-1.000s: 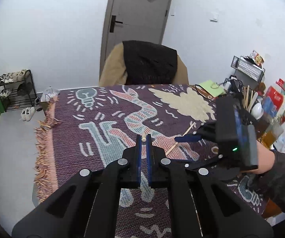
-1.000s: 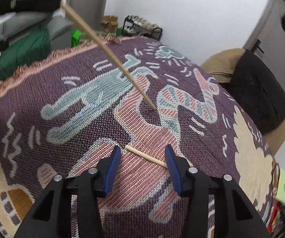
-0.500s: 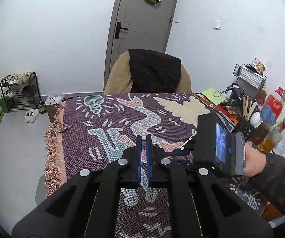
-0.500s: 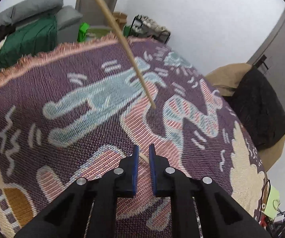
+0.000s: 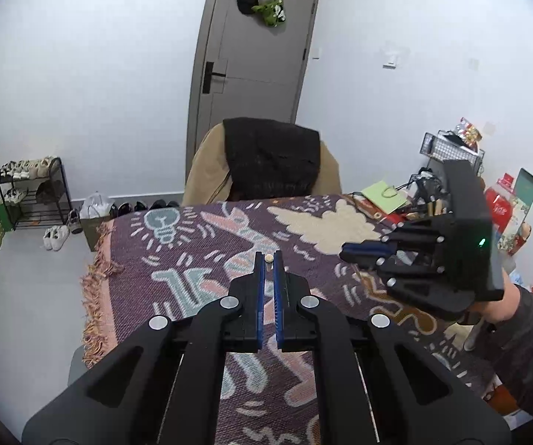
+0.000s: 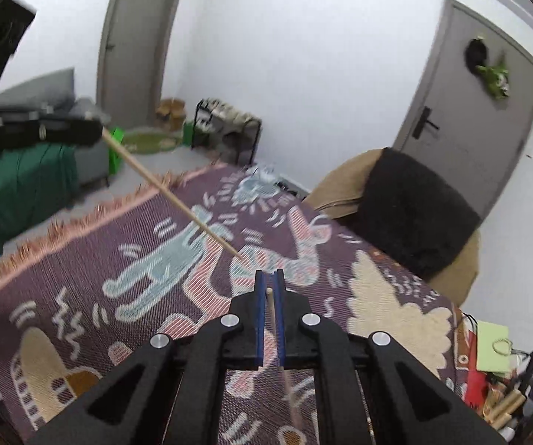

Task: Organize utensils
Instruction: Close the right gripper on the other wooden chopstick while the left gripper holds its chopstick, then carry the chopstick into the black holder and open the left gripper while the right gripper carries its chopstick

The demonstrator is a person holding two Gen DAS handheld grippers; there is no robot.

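Two wooden chopsticks are held above the patterned tablecloth [image 6: 147, 270]. My left gripper [image 5: 268, 256] is shut on one chopstick [image 5: 268, 258], whose round end shows between the blue pads. From the right wrist view that chopstick [image 6: 170, 196] slants down from the left gripper [image 6: 95, 133] toward the cloth without touching it. My right gripper [image 6: 269, 276] is shut on the second chopstick [image 6: 272, 307], which runs back between its pads. In the left wrist view the right gripper [image 5: 346, 250] hovers at the right, carried by a hand [image 5: 496, 307].
A chair [image 5: 270, 163] draped with a brown coat and a black garment stands at the table's far side. Clutter crowds the right edge: a green bag [image 5: 385, 194], a wire basket [image 5: 448, 148], boxes and wooden utensils [image 6: 504, 408]. A shoe rack [image 5: 29, 193] stands by the wall.
My right gripper closed on the chopstick that lay on the cloth and lifted it clear. The left gripper rose a little, still gripping its chopstick.
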